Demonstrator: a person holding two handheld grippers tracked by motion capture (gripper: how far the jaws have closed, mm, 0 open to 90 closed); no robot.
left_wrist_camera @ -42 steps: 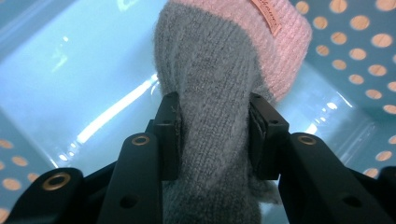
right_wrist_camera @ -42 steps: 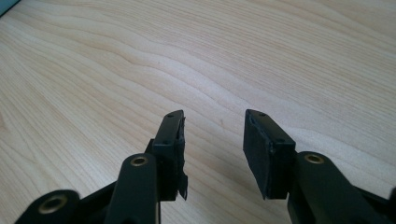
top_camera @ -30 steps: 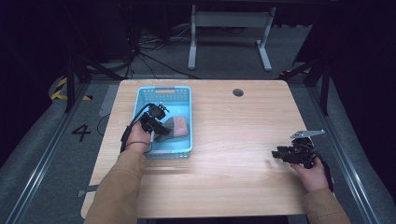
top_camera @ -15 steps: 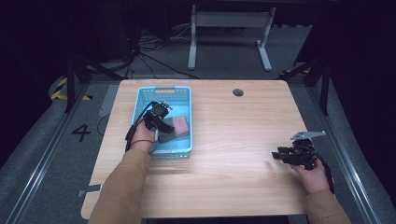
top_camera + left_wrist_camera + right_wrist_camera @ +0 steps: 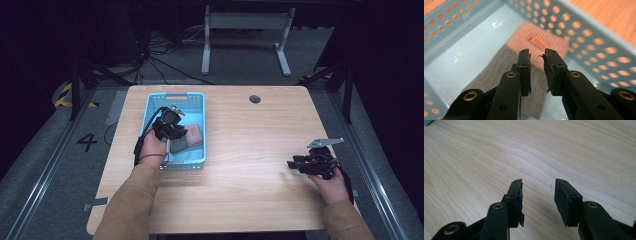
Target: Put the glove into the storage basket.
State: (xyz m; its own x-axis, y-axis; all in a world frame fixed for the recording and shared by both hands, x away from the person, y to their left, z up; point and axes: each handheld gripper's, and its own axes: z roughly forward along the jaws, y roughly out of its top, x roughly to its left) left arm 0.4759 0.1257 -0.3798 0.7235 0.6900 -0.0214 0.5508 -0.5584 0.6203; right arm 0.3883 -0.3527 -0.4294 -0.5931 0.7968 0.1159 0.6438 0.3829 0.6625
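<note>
A light blue perforated basket (image 5: 176,96) stands on the left half of the table. In it lie a pink cloth (image 5: 194,135) and, partly under that, a grey cloth (image 5: 179,144). My left gripper (image 5: 170,122) hovers inside the basket, pointing down at both cloths. In the left gripper view its jaws have just been closing to a narrow gap (image 5: 536,53) with nothing between them; the grey cloth (image 5: 499,67) and pink cloth (image 5: 541,37) lie below. My right gripper (image 5: 291,164) rests low at the right, open (image 5: 537,182) over bare wood.
The basket's holed wall (image 5: 579,27) runs close beside the left jaws. The wooden table (image 5: 250,150) has a round cable hole (image 5: 255,99) at the back. Beyond the far edge are a dark floor, cables and a table frame.
My left gripper has lifted slightly and shifted a little toward the basket's far end. The cloths stay in the basket. The right hand has kept still.
</note>
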